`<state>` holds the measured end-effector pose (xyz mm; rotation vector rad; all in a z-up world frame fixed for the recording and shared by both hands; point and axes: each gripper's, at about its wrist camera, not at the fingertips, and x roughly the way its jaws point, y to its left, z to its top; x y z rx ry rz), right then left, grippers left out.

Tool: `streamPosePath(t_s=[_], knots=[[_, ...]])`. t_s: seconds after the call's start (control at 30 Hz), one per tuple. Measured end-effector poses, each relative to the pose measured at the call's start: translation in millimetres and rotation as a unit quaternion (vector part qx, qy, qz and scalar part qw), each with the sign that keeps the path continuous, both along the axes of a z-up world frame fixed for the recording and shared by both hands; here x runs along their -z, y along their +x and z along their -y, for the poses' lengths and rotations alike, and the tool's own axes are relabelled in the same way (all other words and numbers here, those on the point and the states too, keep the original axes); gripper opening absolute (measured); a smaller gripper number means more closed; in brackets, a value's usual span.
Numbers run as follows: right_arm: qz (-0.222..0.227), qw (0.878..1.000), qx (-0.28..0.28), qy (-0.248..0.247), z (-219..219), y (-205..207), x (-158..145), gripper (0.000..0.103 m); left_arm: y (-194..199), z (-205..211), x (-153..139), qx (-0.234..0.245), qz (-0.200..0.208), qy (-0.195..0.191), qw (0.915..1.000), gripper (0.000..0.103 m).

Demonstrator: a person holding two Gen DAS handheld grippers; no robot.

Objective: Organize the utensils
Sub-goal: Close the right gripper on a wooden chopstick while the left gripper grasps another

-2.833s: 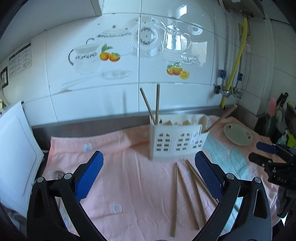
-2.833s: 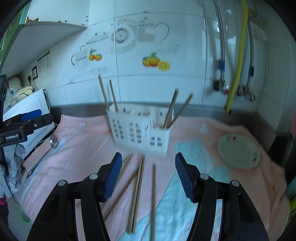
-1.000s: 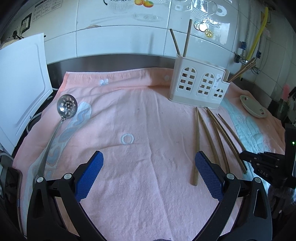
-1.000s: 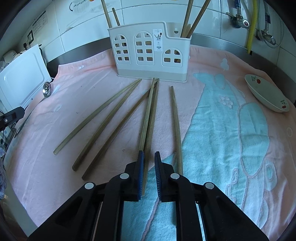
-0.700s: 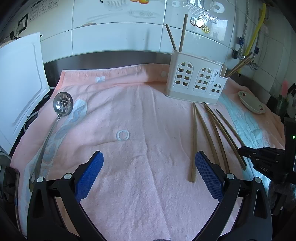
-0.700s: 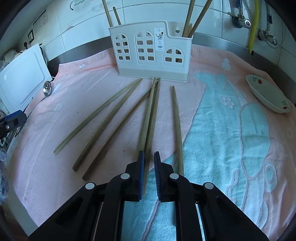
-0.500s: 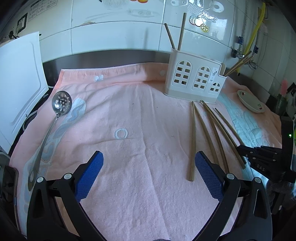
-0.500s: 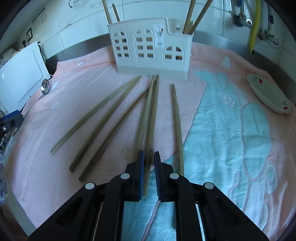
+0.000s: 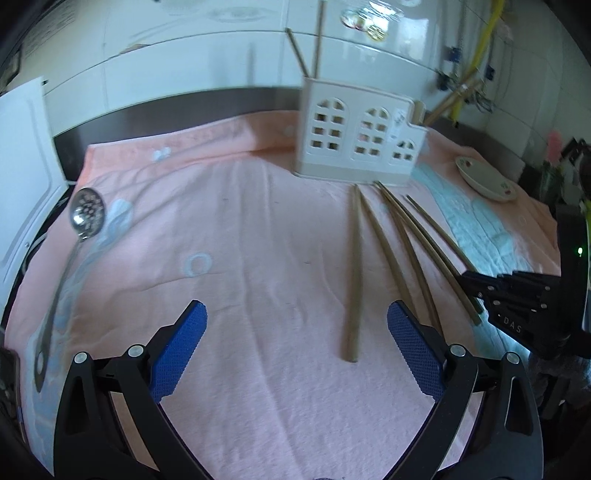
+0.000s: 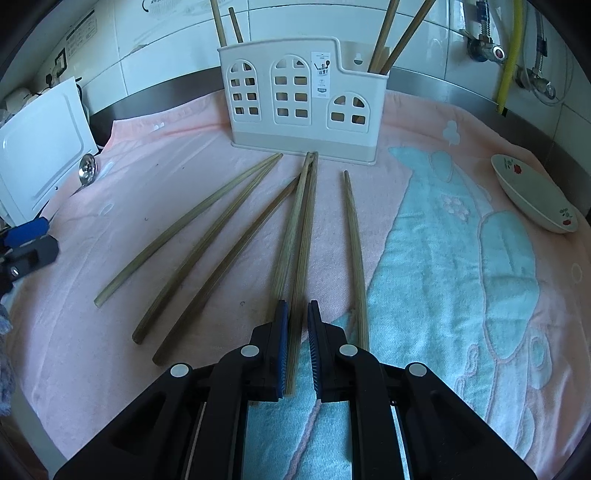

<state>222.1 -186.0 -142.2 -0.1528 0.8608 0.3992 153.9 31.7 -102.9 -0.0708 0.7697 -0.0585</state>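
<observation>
A: Fingers first. How is your right gripper (image 10: 296,332) set?

B: Your right gripper's blue pads (image 10: 282,332) stand nearly together, clamped on the near end of one chopstick (image 10: 301,251). A second chopstick (image 10: 286,243) runs just beside the held one, and its near end passes under the left pad; whether that pad also presses it cannot be told.

A: And your left gripper (image 9: 295,350)?

B: Its fingers (image 9: 181,350) are wide apart. Nothing sits between them, and they touch nothing; bare pink towel (image 9: 258,369) lies below. The nearest chopstick (image 9: 352,280) ends just inside the right finger, without contact.

A: Where are the rest of the utensils?

B: Six chopsticks lie fanned on the towel in front of the white holder (image 10: 303,103), counting your held one. Three spread to the left, one (image 10: 354,251) lies alone to the right. Two chopsticks stand in the holder's left compartment (image 10: 223,26), two more lean in its right compartment (image 10: 391,40). A slotted spoon (image 9: 86,218) lies at the towel's left edge, well apart from both grippers. A small dish (image 10: 532,192) rests at the right.
</observation>
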Motion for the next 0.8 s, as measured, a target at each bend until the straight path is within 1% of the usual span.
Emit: streamPosePath(t_s=[0.13, 0.2, 0.33, 0.4, 0.43, 0.5, 0.6, 0.63, 0.67, 0.7, 0.8], knots=[[0.001, 1.0, 0.002, 0.001, 0, 0, 0, 0.009, 9, 15, 6, 0.024, -0.013, 0.002, 0.9996, 0.088], [-0.001, 1.0, 0.004, 0.004, 2, -1, 0, 0.008, 11, 20, 9, 0.035, -0.02, -0.004, 0.9992, 0.081], [-0.003, 1.0, 0.004, 0.008, 5, -1, -1, 0.007, 15, 38, 15, 0.057, -0.035, -0.019, 0.9976, 0.07], [-0.003, 1.0, 0.003, 0.01, 6, -2, -1, 0.007, 18, 45, 17, 0.065, -0.044, -0.032, 0.9964, 0.057], [-0.004, 1.0, 0.003, 0.011, 7, -2, -1, 0.007, 19, 49, 19, 0.07, -0.048, -0.038, 0.9957, 0.054], [-0.005, 1.0, 0.003, 0.013, 9, -2, -1, 0.007, 22, 57, 22, 0.077, -0.055, -0.048, 0.9943, 0.045], [-0.005, 1.0, 0.003, 0.016, 12, -4, -1, 0.007, 26, 66, 26, 0.084, -0.063, -0.052, 0.9931, 0.039], [-0.005, 1.0, 0.002, 0.017, 13, -4, -1, 0.007, 29, 69, 28, 0.085, -0.067, -0.054, 0.9927, 0.036], [-0.005, 1.0, 0.002, 0.018, 13, -4, -1, 0.007, 32, 71, 29, 0.085, -0.071, -0.058, 0.9922, 0.03], [-0.005, 1.0, 0.002, 0.019, 14, -5, -1, 0.007, 34, 71, 30, 0.084, -0.074, -0.062, 0.9918, 0.026], [-0.004, 1.0, 0.002, 0.022, 14, -5, -1, 0.007, 41, 73, 34, 0.077, -0.083, -0.08, 0.9903, 0.019]])
